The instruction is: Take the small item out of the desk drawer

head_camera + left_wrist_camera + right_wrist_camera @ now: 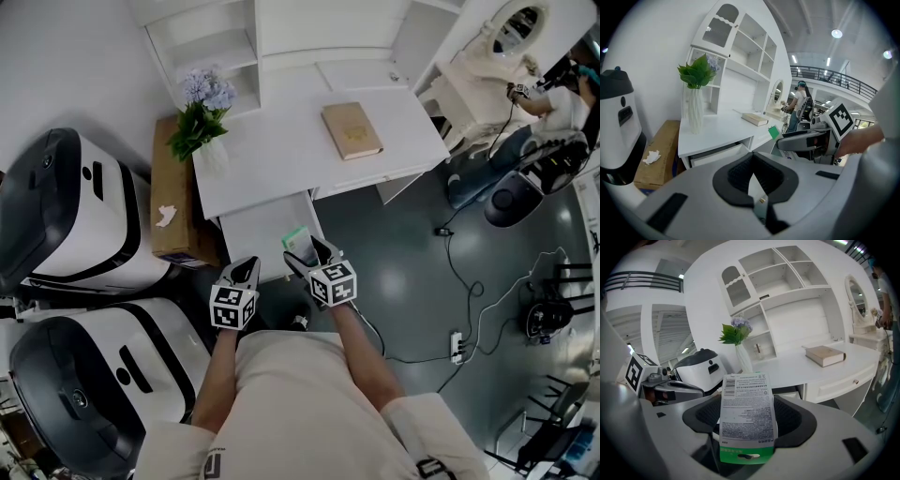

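The right gripper has its jaws closed on a small packet, pinched by its flat faces. The left gripper sits just beside it, jaws brought together with nothing between them.

The packet is a flat card with fine print and a barcode on the face turned to the right gripper's camera. Its long axis runs along the jaws. The green end with the hang-slot is tucked down in the throat of the jaws, and the barcode end sticks out past the tips, pointing toward the table. In the head view the packet hangs over the front right corner of the drawer, lifted off it and not lying inside.

By my reading, the main step is as good as done: the packet is gripped and raised out. What seems left is to carry it fully clear of the drawer and perhaps put it down somewhere. The drawer stands pulled out under the table's edge, and the free left gripper is close to its front.

Farther off, 1 book lies flat on the table, and a vase of flowers stands at the table's left end.
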Motion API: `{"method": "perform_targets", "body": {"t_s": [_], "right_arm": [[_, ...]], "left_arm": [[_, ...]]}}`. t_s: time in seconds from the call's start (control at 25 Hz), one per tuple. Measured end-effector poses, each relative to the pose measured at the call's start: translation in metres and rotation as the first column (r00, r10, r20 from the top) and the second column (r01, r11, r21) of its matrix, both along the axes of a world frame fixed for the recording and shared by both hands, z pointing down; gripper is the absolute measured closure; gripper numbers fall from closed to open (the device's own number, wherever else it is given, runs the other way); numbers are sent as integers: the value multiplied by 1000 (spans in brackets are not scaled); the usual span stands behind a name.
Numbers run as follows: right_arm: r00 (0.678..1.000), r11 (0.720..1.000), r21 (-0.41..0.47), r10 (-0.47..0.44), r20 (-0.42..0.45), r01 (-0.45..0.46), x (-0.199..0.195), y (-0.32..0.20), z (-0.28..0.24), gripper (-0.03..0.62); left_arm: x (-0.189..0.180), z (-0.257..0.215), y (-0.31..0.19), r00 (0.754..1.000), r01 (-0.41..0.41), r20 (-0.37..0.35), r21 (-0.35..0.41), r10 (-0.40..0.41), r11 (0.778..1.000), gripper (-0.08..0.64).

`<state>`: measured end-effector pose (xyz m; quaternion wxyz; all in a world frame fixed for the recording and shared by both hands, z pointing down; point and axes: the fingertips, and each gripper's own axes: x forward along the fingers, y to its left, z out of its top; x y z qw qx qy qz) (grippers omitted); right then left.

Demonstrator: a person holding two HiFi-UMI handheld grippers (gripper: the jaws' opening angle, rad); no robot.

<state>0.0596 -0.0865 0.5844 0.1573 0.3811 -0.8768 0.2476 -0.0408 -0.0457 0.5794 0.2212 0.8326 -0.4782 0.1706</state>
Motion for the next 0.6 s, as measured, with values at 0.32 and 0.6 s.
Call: {"method": "perform_targets", "body": {"t_s": [0.32, 0.6], "right_arm": [[1000, 1000, -6, 10, -5, -10, 3, 0, 3, 225], [1000, 1000, -4, -3, -15, 3, 1, 2, 2, 225]], "left_arm": [[2, 2, 2, 1000, -6, -3, -3, 6, 1000, 545], [2, 1, 3, 1000, -10, -4, -4, 10, 1000, 545]]}}
